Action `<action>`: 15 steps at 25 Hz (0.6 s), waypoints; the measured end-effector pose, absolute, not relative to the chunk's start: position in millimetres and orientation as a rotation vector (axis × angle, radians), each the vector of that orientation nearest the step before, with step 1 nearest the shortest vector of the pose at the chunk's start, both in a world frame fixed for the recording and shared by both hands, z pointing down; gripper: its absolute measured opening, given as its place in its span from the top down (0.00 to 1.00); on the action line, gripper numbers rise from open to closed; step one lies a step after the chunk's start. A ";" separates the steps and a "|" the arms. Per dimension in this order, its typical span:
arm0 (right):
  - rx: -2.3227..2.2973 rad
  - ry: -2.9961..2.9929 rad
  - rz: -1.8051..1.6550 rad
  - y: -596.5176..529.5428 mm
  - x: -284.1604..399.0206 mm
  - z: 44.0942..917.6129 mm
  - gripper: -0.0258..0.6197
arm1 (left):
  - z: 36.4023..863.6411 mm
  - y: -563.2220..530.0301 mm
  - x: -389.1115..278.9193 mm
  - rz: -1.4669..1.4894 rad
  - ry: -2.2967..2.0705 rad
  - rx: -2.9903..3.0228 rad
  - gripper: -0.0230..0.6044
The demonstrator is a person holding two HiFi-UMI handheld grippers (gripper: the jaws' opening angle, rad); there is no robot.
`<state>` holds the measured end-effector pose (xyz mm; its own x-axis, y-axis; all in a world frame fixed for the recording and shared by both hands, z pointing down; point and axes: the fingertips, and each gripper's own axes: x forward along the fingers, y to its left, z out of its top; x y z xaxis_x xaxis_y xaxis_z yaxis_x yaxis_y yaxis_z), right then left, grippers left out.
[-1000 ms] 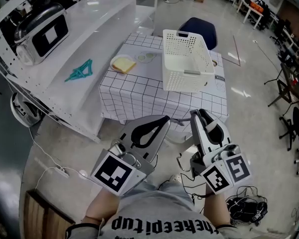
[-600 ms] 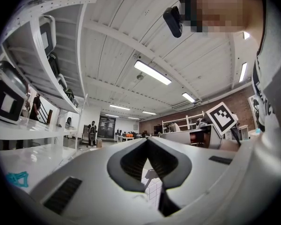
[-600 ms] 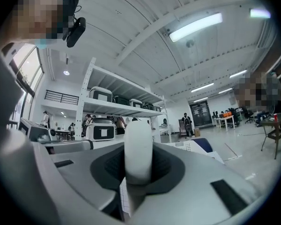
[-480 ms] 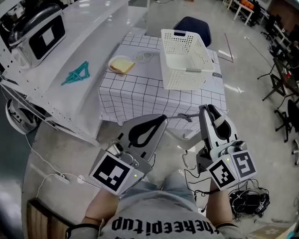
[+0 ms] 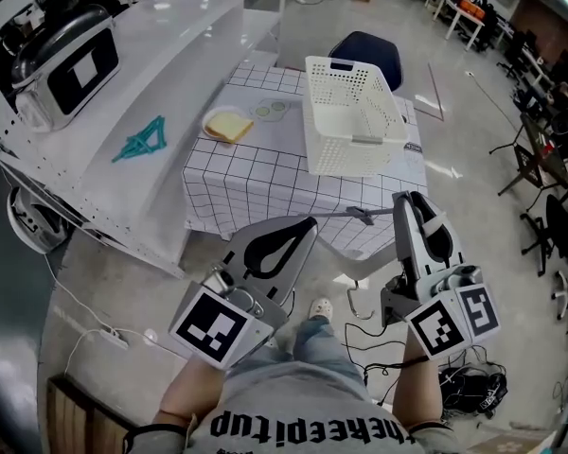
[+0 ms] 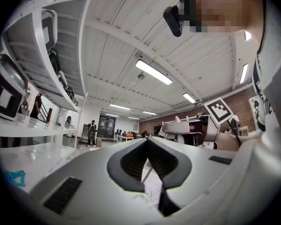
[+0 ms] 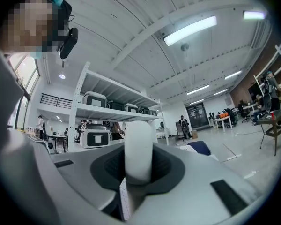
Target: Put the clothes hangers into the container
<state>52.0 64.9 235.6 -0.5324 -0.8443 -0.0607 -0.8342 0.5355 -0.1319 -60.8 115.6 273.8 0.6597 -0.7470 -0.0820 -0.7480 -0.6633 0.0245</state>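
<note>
Gripping right gripper (image 5: 406,199): jaws clenched on a white hanger (image 7: 139,146), whose rounded bar stands upright between the pads in the right gripper view. In the head view a thin pale piece with a hooked end juts left from the tips, seen against the near edge of the cloth.
Empty left gripper (image 5: 311,223): jaws clenched tip to tip, with only checked cloth showing through the loop behind the tips.
Teal hangers (image 5: 140,140): bunched on the white shelf (image 5: 185,74) at far left, well apart from both grippers.
Container (image 5: 348,112): white perforated basket, upright on the right half of the table.
Table (image 5: 256,183): draped in black-checked white cloth.
Plate (image 5: 229,124): holds a slice of bread, at the table's far left, just left of the basket.
</note>
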 end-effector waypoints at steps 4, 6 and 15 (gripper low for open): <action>-1.396 2.647 -0.151 45.2 56.8 226.3 0.83 | 270.6 98.5 -55.0 0.130 1.311 -2.837 0.93; -1.369 2.647 -0.150 33.8 58.0 220.5 0.83 | 269.2 88.2 -53.0 0.125 1.331 -2.826 0.93; -1.268 2.659 -0.126 -22.1 64.0 196.7 0.83 | 266.0 43.4 -46.6 0.111 1.428 -2.776 0.93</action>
